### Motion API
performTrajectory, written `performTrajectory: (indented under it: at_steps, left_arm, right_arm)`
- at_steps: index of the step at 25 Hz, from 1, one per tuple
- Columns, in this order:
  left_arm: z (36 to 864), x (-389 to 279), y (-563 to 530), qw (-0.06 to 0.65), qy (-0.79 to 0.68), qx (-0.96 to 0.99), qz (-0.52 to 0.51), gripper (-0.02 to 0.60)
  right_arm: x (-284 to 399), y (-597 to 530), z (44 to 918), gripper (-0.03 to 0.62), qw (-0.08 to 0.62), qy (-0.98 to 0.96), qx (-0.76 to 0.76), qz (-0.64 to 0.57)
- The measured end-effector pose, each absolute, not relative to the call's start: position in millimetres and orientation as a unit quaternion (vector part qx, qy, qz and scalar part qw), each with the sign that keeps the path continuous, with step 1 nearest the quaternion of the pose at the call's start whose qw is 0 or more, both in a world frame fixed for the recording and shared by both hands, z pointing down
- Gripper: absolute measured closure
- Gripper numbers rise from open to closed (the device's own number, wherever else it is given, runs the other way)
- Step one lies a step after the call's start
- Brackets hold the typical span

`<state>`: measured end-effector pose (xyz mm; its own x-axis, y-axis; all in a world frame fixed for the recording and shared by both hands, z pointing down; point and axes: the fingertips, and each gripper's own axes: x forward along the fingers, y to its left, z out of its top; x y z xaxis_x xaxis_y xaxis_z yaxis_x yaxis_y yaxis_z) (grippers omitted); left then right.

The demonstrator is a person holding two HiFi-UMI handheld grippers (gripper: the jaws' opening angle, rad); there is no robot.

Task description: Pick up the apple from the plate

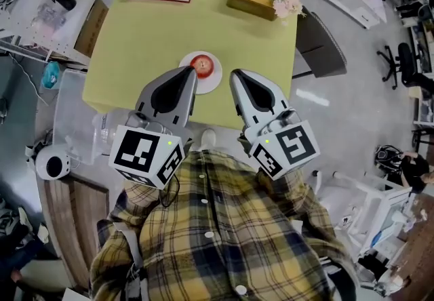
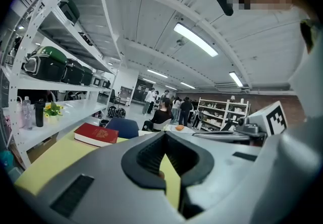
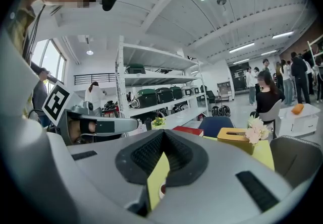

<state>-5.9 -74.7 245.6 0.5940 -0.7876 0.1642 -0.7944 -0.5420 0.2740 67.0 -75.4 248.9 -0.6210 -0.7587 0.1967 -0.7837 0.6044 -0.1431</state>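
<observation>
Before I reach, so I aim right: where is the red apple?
In the head view, the red apple sits on the small white plate by the near edge of the yellow table, just beyond the left gripper.

Left tool (image 1: 192, 70), right tool (image 1: 235, 75): closed.

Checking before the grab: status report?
Left tool shut, empty; right tool shut, empty. Apple sits on plate, untouched. Nothing blocking the approach.

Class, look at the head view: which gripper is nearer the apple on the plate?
Left. The left gripper is at the plate rim just left of the apple; the right gripper is off the plate's right edge.
</observation>
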Motion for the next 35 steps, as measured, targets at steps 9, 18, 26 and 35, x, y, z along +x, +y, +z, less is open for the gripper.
performTrajectory:
  at_steps: [9, 18, 26, 35]
  left_arm:
    - [241, -54, -147, 0.16, -0.391, 0.906, 0.025, 0.577]
    - [258, -80, -189, 0.171, -0.321, 0.93, 0.059, 0.577]
    - [278, -74, -194, 0.191, -0.279, 0.938, 0.079, 0.577]
    - [280, -55, -193, 0.193, -0.277, 0.938, 0.078, 0.577]
  right_arm:
    - [20, -137, 243, 0.597, 0.05, -0.86, 0.494, 0.114]
    - [-4, -174, 254, 0.597, 0.043, -0.815, 0.562, 0.135]
    - [5, -176, 271, 0.597, 0.051, -0.783, 0.6, 0.157]
    - [13, -177, 276, 0.597, 0.063, -0.789, 0.59, 0.161]
